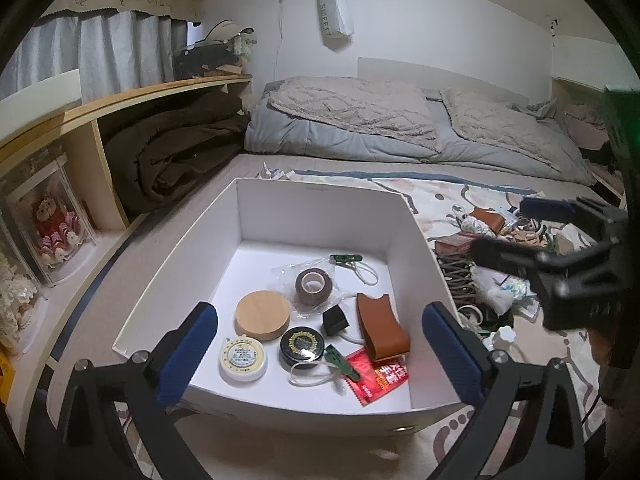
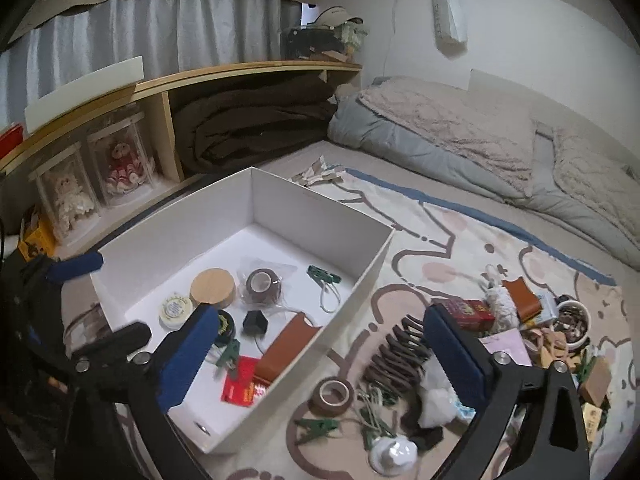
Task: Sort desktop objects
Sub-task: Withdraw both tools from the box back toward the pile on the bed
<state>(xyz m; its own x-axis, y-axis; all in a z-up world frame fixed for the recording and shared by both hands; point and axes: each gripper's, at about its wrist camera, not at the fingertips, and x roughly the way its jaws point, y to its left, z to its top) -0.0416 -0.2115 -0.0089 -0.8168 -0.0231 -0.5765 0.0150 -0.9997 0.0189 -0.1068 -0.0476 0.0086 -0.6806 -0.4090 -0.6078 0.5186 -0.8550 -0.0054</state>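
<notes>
A white open box (image 1: 192, 248) (image 2: 360, 280) sits on the patterned blanket. Inside lie a wooden disc (image 1: 262, 316), a brown tape roll in a bag (image 1: 314, 286), a black round tin (image 1: 302, 346), a white tape measure (image 1: 243, 360), a brown leather case (image 1: 382, 326), a red packet (image 1: 376, 376) and green clips. My left gripper (image 1: 320, 352) is open and empty above the box's near edge. My right gripper (image 2: 320, 356) is open and empty over the box's right wall. To the right lies a pile: a tape roll (image 2: 332, 394), a brown coiled cord (image 2: 394, 356), a red box (image 2: 466, 312).
A wooden shelf (image 2: 160, 84) with a folded brown blanket and boxed dolls runs along the left. A grey duvet (image 1: 360, 136) lies behind. A white bowl (image 2: 576, 320) and more small items sit at the far right of the pile.
</notes>
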